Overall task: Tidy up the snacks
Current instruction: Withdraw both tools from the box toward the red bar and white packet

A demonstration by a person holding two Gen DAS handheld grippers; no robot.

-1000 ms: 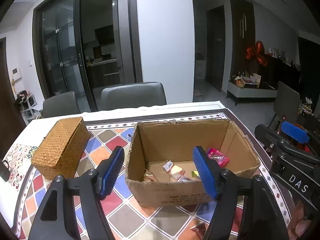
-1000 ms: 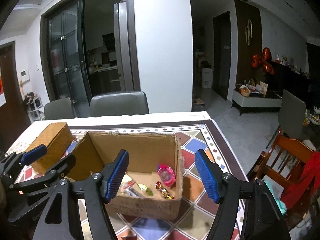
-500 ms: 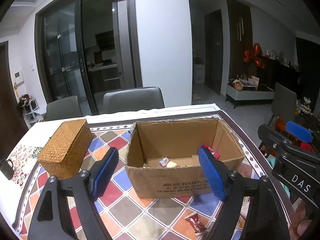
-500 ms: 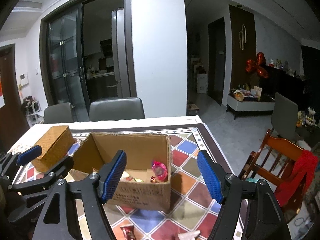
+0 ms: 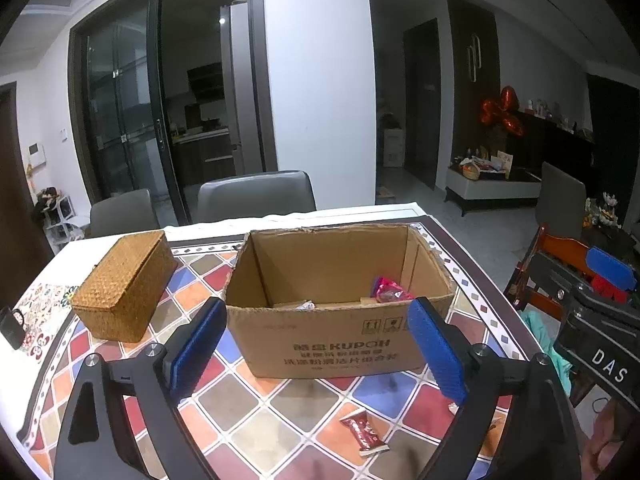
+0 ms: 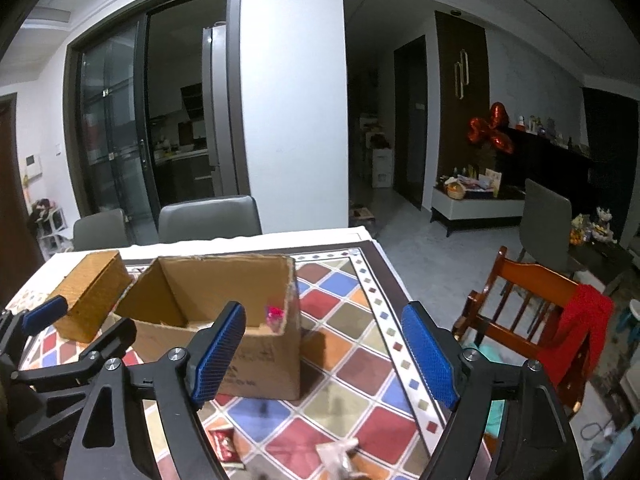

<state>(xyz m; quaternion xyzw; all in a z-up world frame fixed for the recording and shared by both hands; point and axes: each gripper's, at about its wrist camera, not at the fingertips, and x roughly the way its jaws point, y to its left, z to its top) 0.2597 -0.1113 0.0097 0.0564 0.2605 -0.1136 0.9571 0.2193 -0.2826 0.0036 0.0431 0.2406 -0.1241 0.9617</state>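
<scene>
An open cardboard box stands on the chequered table, with a pink snack bag and other small packets inside. My left gripper hovers just short of the box's near wall, jaws opening, nothing between them. A red snack packet lies loose on the table below it. My right gripper hangs off the box's right near corner, jaws opening and empty. A dark red packet and a clear wrapper lie beneath it.
A lidded wicker box sits left of the cardboard box. A black mug is at the table's left edge. Grey chairs stand behind the table, and a wooden chair draped with red cloth stands at its right.
Both grippers have drawn back from the box and their jaws have spread wider. The box looks smaller and the loose packets on the near table have come into view.
</scene>
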